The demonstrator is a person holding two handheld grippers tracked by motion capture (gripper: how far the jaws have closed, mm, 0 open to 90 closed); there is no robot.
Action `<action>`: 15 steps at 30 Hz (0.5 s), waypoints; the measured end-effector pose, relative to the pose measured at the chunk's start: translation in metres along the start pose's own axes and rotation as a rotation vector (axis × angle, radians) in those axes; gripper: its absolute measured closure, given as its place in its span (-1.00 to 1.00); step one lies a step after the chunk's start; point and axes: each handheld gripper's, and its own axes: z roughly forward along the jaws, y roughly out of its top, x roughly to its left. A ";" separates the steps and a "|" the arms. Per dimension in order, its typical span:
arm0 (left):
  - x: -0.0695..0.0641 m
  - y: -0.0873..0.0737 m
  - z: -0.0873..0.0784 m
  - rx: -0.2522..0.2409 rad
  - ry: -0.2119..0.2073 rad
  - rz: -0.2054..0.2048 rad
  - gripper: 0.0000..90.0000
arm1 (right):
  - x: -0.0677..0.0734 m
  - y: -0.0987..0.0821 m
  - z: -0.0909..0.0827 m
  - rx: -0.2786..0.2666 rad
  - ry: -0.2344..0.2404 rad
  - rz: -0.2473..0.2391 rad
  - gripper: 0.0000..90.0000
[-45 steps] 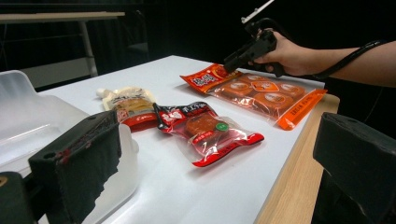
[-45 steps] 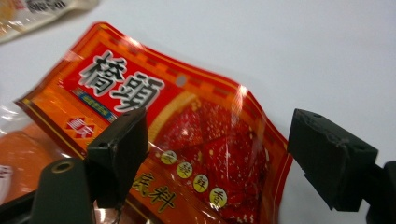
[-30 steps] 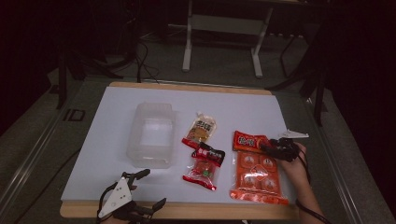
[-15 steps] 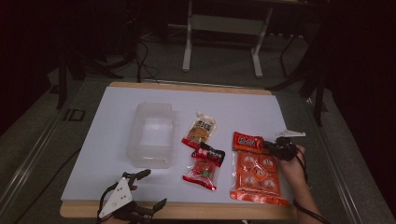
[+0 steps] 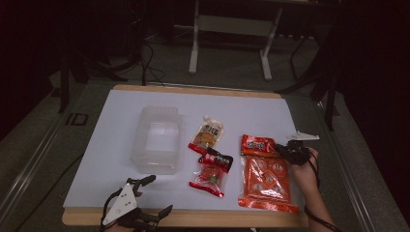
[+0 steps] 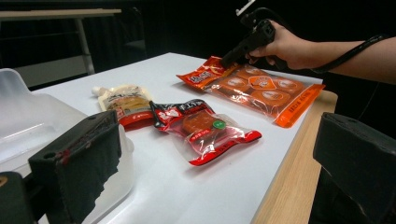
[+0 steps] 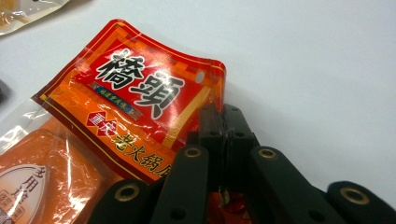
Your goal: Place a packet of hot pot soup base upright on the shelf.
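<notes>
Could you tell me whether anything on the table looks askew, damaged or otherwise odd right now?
Only one thing: the top edge of the large orange packet is curled up off the white table, where the right gripper has just closed on it. The other packets lie flat and look intact, with nothing spilled.

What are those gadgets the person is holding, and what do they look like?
Each is a handheld black gripper with two blocky jaws on linked bars with brass-coloured rivets. The left gripper carries a grey three-cornered plate on top; the right gripper has a pistol-like handle, a similar pale plate above it, and a black cable trailing along the bare forearm. No sleeves are visible.
</notes>
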 end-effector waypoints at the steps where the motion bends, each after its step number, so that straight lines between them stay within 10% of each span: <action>1: 0.000 0.000 0.000 0.000 0.000 0.000 -0.97 | 0.001 0.001 -0.001 -0.006 -0.003 -0.005 0.98; 15: 0.000 0.000 0.000 0.000 0.001 0.001 -0.97 | 0.008 0.012 -0.027 -0.087 -0.008 -0.017 0.98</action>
